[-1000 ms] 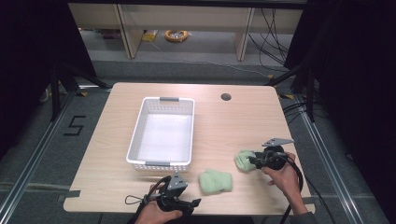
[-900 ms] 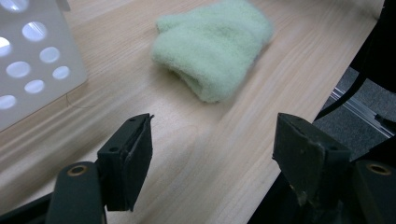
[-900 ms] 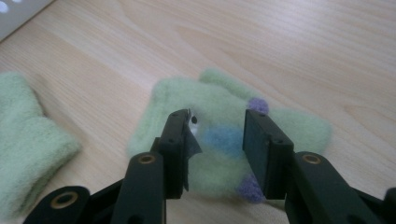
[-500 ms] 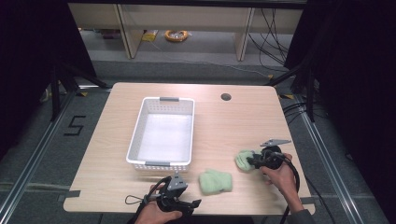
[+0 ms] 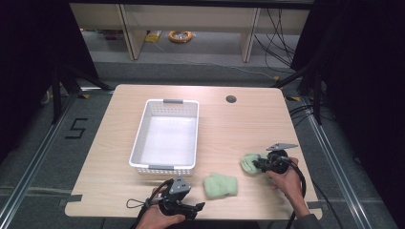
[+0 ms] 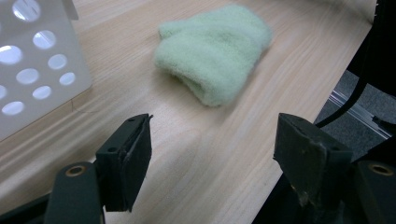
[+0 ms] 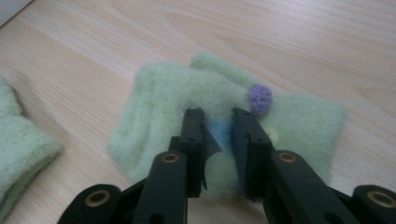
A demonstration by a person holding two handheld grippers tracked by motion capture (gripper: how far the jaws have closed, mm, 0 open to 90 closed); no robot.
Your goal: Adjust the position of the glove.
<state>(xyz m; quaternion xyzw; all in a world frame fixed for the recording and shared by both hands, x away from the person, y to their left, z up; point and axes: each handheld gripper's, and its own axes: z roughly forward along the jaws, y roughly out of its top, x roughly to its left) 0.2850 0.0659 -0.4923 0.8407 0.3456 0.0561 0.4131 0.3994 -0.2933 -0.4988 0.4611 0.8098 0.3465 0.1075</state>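
Two pale green fuzzy cloths lie on the wooden table. One cloth [image 5: 250, 162] [image 7: 224, 116], with a purple dot and a blue patch, sits at the right; my right gripper [image 5: 260, 164] [image 7: 217, 123] is shut on its blue patch, jaws nearly together. The other, a folded cloth [image 5: 220, 185] [image 6: 215, 51], lies near the front edge. My left gripper [image 5: 198, 206] [image 6: 212, 144] rests low at the front edge, open wide, with the folded cloth a short way beyond its jaws and nothing between them.
A white perforated basket [image 5: 143, 136] [image 6: 32, 70] stands at the table's centre left, just left of my left gripper. A round cable hole [image 5: 231, 99] is at the back right. The table's front edge runs close under both hands.
My right gripper has sunk slightly toward the table with the green cloth, which now lies lower. The left gripper has stayed put.
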